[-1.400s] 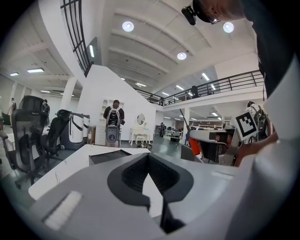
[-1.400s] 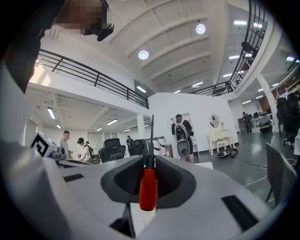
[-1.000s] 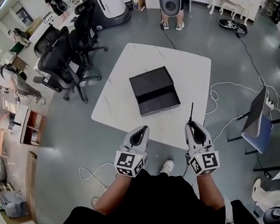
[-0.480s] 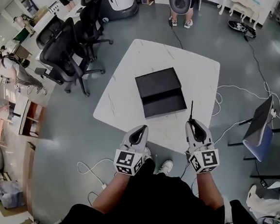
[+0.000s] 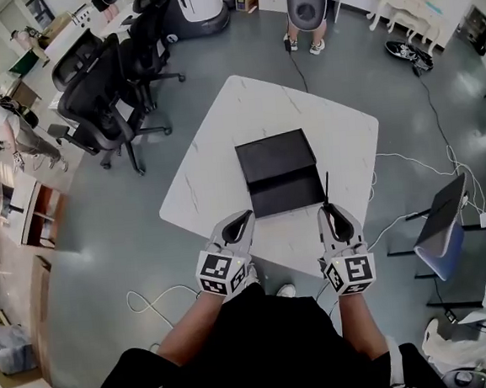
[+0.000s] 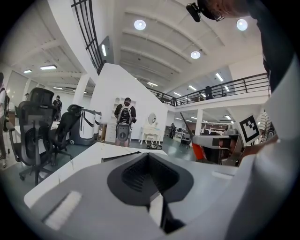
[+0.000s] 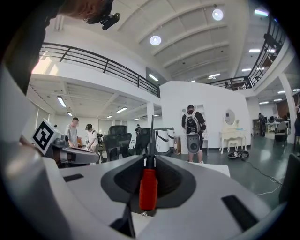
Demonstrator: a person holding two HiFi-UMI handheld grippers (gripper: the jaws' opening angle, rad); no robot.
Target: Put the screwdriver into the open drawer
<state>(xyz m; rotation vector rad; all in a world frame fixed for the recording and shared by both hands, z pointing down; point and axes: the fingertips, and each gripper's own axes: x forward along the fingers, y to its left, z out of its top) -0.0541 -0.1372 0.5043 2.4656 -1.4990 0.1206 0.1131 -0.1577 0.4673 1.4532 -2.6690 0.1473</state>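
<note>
A black drawer unit [image 5: 273,154] sits on the white table [image 5: 221,140], its open drawer [image 5: 287,198] pulled out toward me. My right gripper [image 5: 336,215] hovers over the table's near edge, just right of the drawer, shut on the screwdriver. The red handle [image 7: 148,187] lies clamped between the pads. The thin dark shaft [image 5: 327,188] points forward past the drawer's right front corner. My left gripper [image 5: 239,225] is at the table's near edge, left of the drawer. In the left gripper view that gripper [image 6: 149,161] has its pads together with nothing between them.
Black office chairs [image 5: 99,100] stand left of the table. A person with a backpack [image 5: 306,2] stands beyond its far side, and another person [image 5: 0,126] is at the far left. White cables [image 5: 410,166] trail on the floor at right, near a blue-seated chair [image 5: 444,222].
Both grippers have moved forward from the floor side to the table's near edge. The screwdriver's tip now reaches the drawer's right front corner. Neither grip has changed.
</note>
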